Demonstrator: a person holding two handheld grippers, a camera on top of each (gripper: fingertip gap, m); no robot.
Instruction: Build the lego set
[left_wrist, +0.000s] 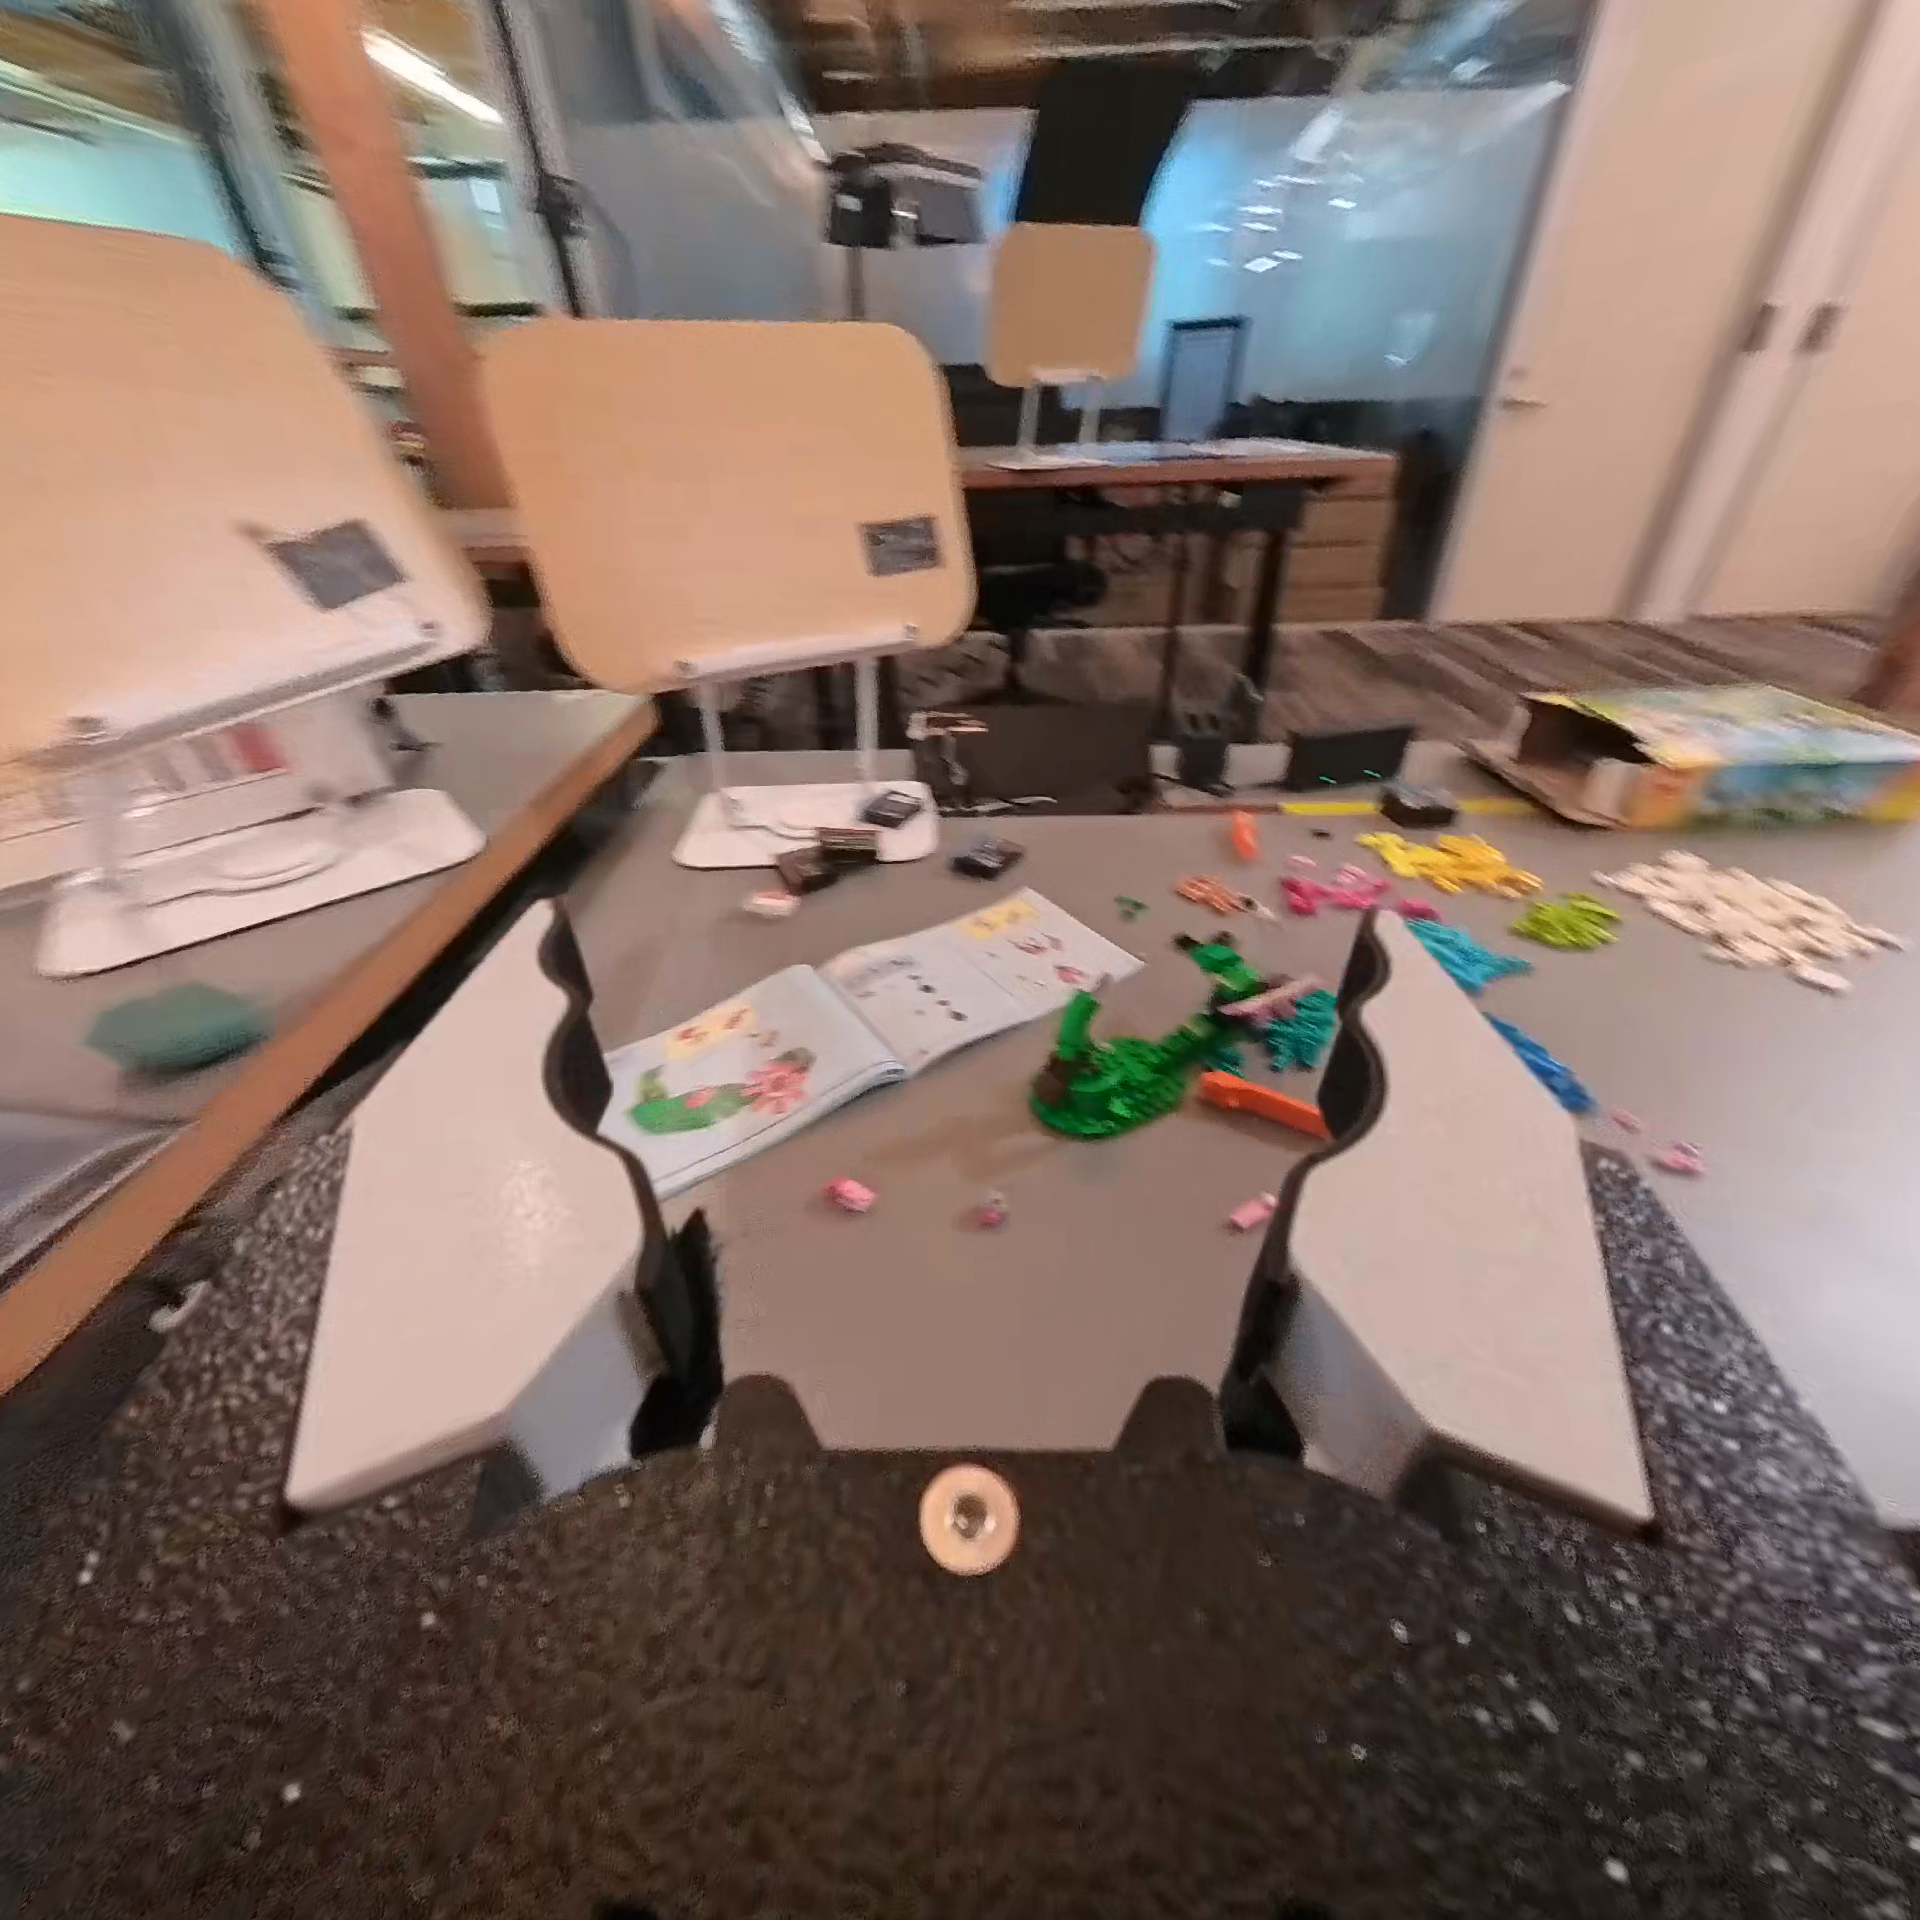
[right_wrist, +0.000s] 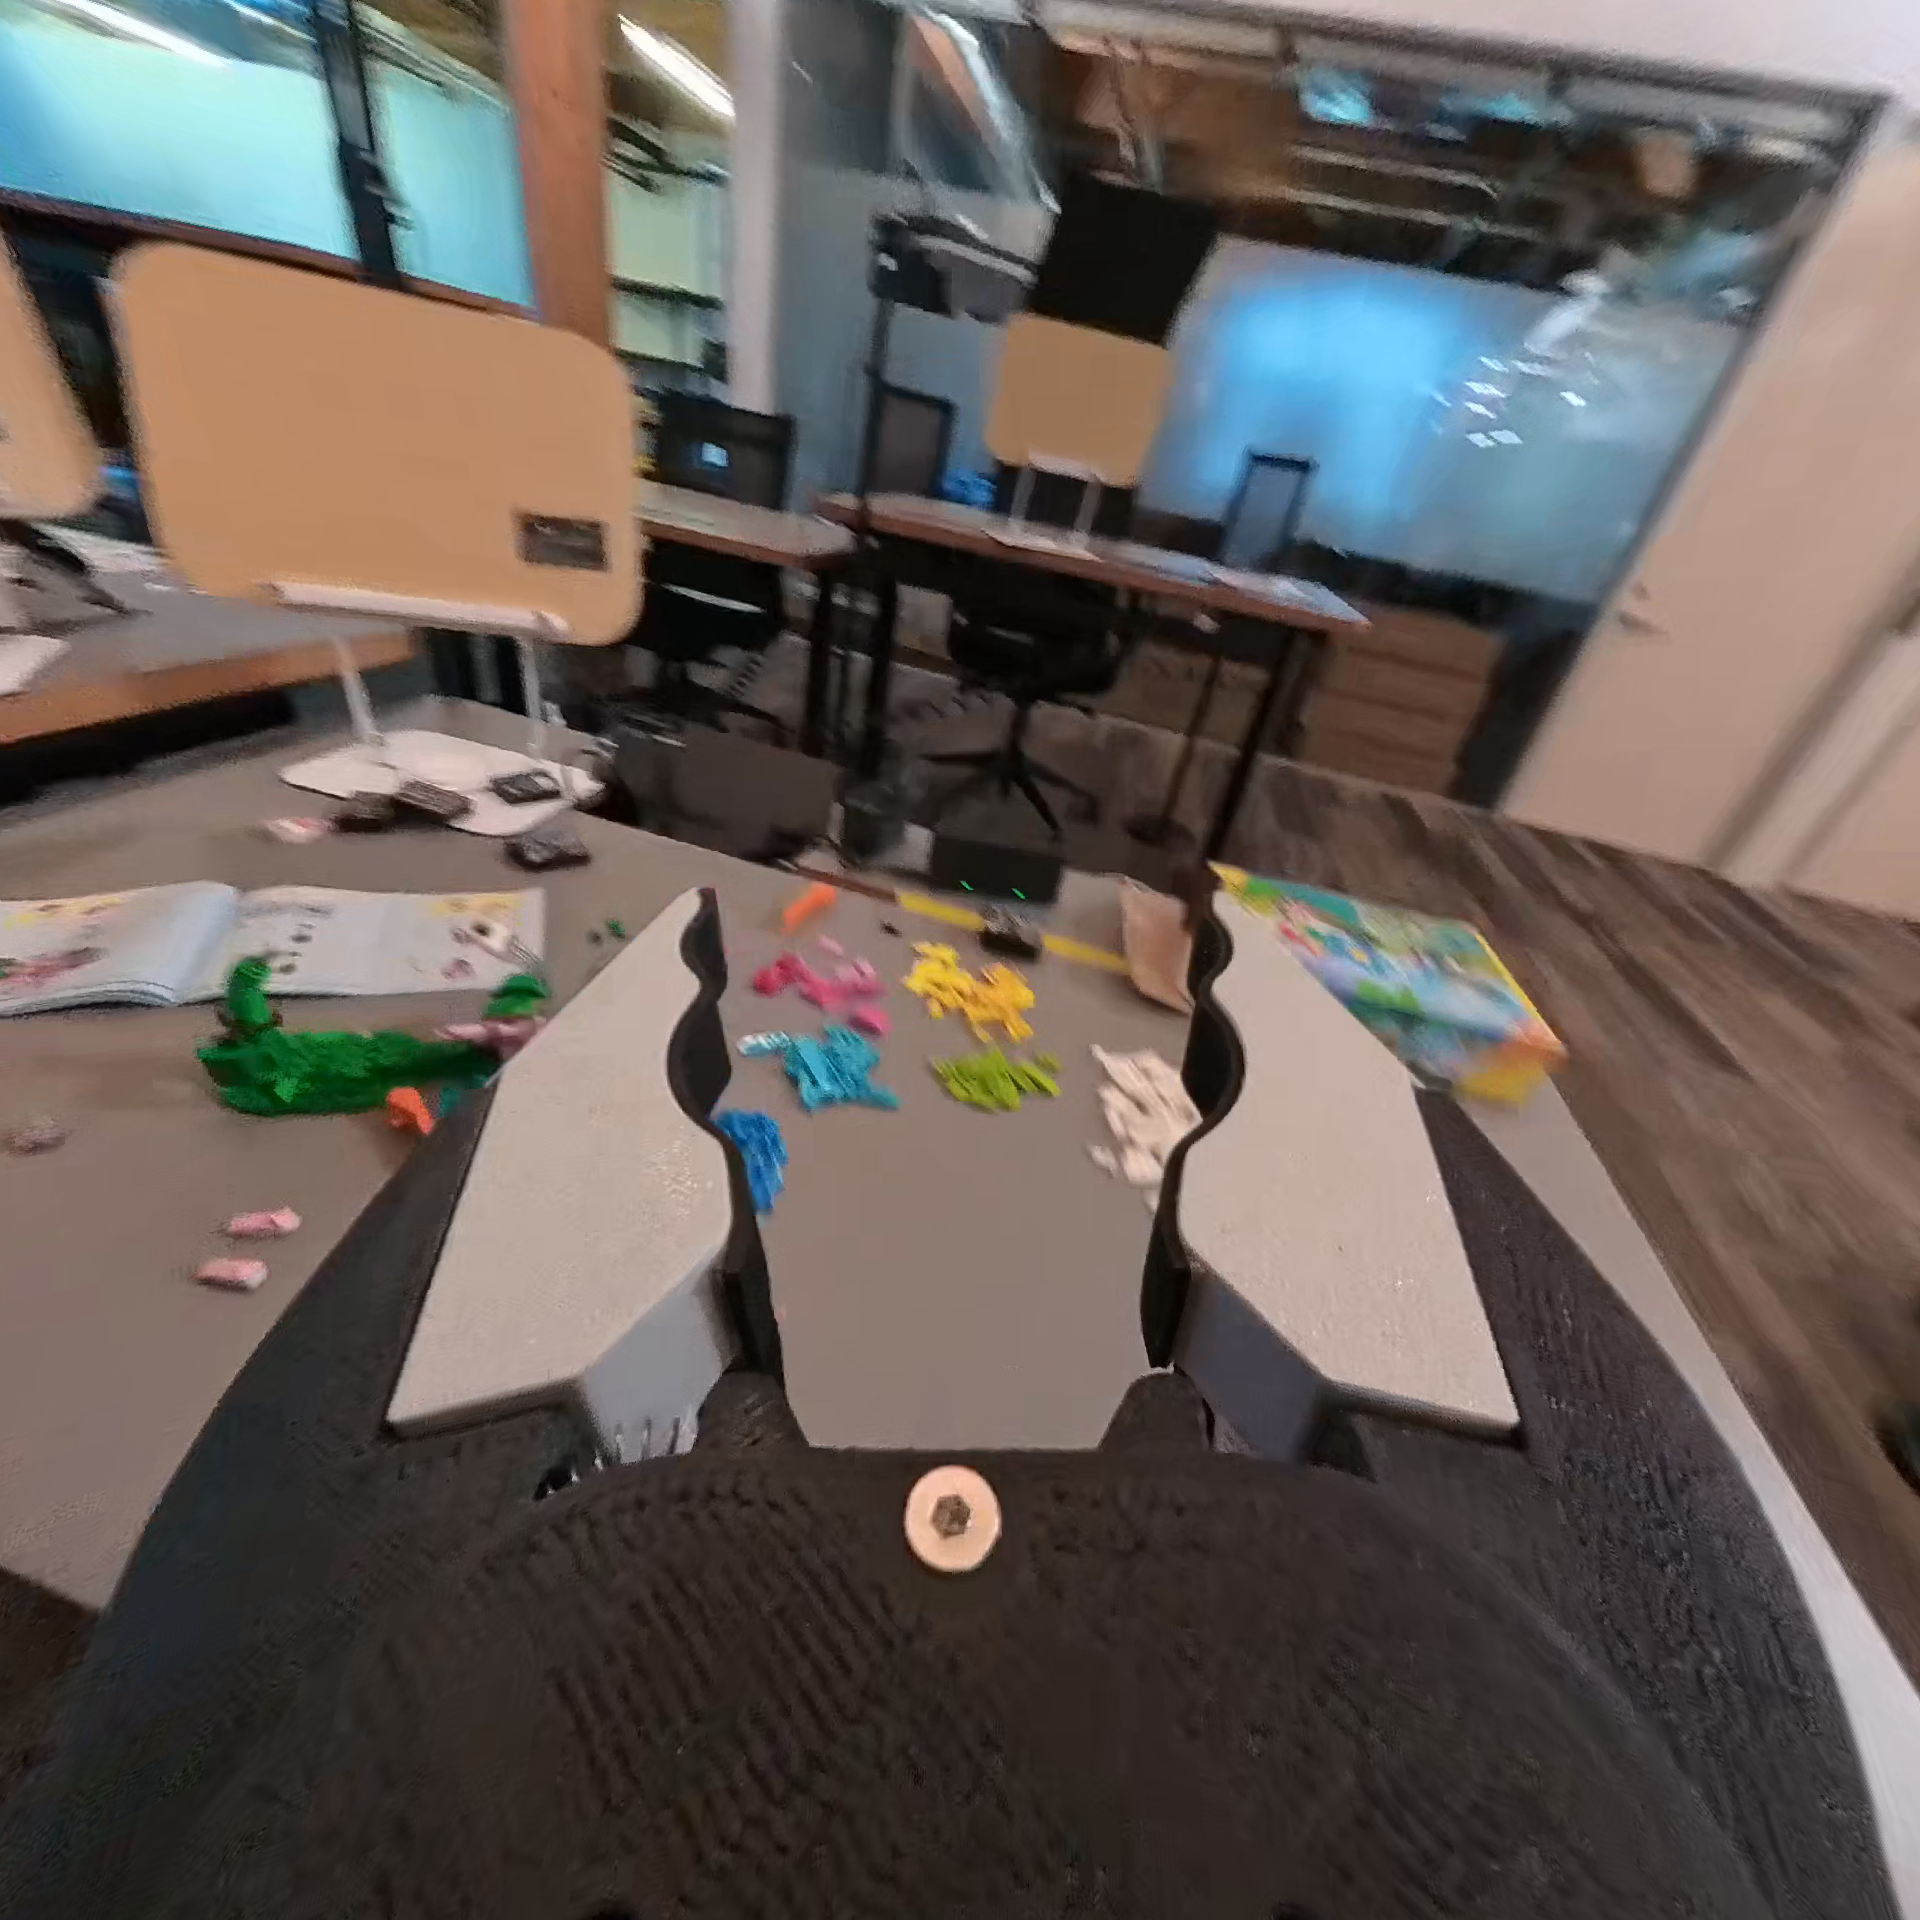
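Note:
A green lego build (left_wrist: 1132, 1060) stands on the grey table (left_wrist: 935, 1299), beyond my left gripper (left_wrist: 961, 935), which is open and empty above the table. The open instruction booklet (left_wrist: 831, 1018) lies left of the build. Sorted brick piles lie to the right: pink (right_wrist: 821, 982), yellow (right_wrist: 971, 987), turquoise (right_wrist: 831, 1065), lime (right_wrist: 992, 1075), white (right_wrist: 1138, 1112), blue (right_wrist: 753, 1143). My right gripper (right_wrist: 951, 904) is open and empty, held above the table before these piles. The green build also shows at the left of the right wrist view (right_wrist: 332, 1060).
The lego box (right_wrist: 1392, 987) lies at the far right near the table edge. An orange tool (left_wrist: 1262, 1103) lies beside the build. Loose pink pieces (left_wrist: 850, 1195) lie in front. A wooden panel on a white stand (left_wrist: 727, 499) stands at the back, with small black items (left_wrist: 831, 857).

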